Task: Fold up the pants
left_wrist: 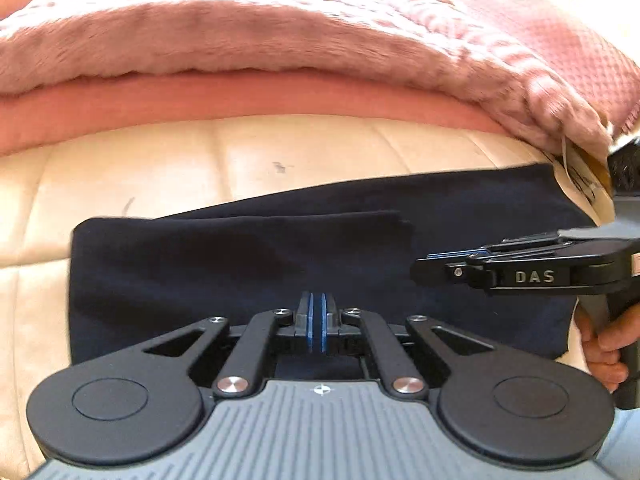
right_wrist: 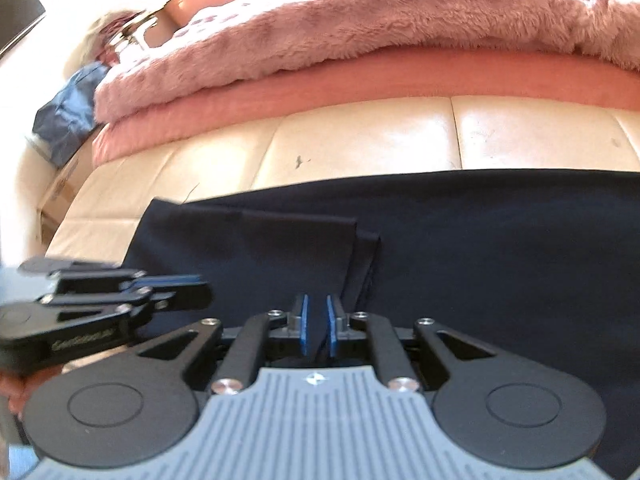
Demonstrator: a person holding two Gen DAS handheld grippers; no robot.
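The dark navy pants [left_wrist: 280,264] lie folded flat on a cream quilted surface [left_wrist: 120,168], and show in the right wrist view [right_wrist: 480,240] too, with a folded edge near the middle. My left gripper [left_wrist: 318,320] hovers over the near edge of the pants, its blue pads pressed together with nothing between them. My right gripper [right_wrist: 317,328] is slightly open and empty over the pants. The right gripper also shows in the left wrist view [left_wrist: 424,270], at the right, above the pants. The left gripper shows in the right wrist view [right_wrist: 200,292] at the left.
A fluffy pink blanket [left_wrist: 280,40] on a folded pink cover [left_wrist: 240,104] lies behind the pants. A blue bag [right_wrist: 68,116] and cluttered items sit far left in the right wrist view.
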